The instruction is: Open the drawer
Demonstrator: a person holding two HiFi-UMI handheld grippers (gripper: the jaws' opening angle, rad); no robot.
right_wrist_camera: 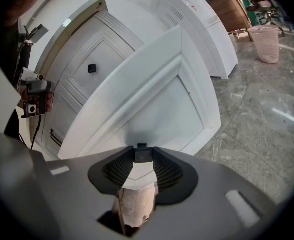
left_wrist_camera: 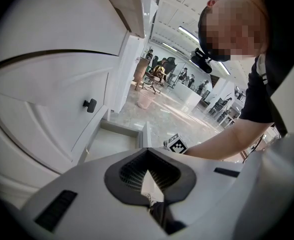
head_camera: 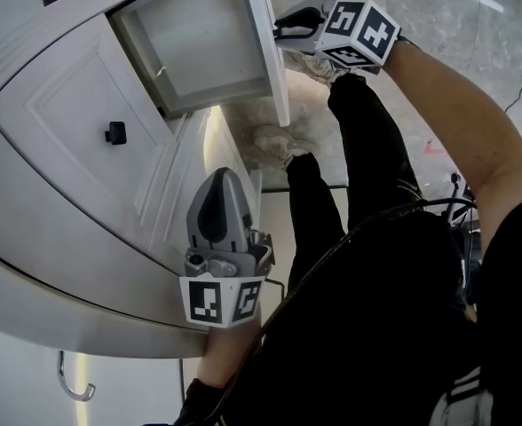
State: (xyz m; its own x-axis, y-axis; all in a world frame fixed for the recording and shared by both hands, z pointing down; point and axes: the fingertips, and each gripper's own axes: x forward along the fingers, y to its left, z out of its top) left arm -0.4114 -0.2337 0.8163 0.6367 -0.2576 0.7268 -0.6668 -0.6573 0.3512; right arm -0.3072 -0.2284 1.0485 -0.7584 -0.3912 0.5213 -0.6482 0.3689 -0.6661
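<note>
**Head view: drawer [head_camera: 203, 47] out, right gripper [head_camera: 288, 27] on its knob**

Drawer is seen pulled well out of the white cabinet, beside the cabinet door [head_camera: 66, 140]. The small black knob [right_wrist_camera: 142, 154] on the drawer front is clamped between the right gripper's pads, jaws held apart only by it. Left gripper [head_camera: 221, 185] is held near the cabinet door, jaws closed together, nothing between them.

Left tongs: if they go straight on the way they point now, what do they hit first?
Probably the open drawer, at or near its front panel, which sits just past the tips. Depth is unclear.
</note>
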